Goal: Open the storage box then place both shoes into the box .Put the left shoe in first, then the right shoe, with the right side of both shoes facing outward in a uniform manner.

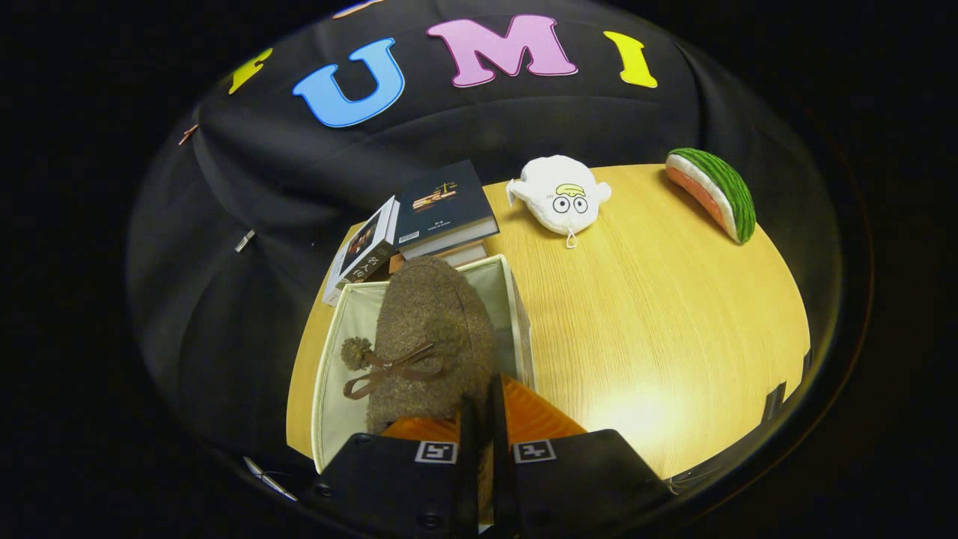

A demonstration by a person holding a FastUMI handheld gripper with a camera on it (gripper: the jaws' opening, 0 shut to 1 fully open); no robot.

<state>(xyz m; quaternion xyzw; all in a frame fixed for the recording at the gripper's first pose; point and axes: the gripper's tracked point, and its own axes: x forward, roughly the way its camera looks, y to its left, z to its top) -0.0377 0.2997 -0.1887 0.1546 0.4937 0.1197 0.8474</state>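
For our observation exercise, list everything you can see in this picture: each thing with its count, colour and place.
shoe: 1, fuzzy brown with a bow, held over the open box, just ahead of the fingers
storage box: 1, cream, open, near the table's edge
books: a small stack, dark covers, behind the box
plush toy: 1, white, beyond the box
watermelon-slice toy: 1, green and red, far corner
table: 1, light wood
gripper: 1, fingers nearly together, apparently pinching the shoe's rear

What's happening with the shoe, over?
Gripper shut on shoe. Shoe hangs over the open box, toe pointing away. Books behind the box, nothing blocking.
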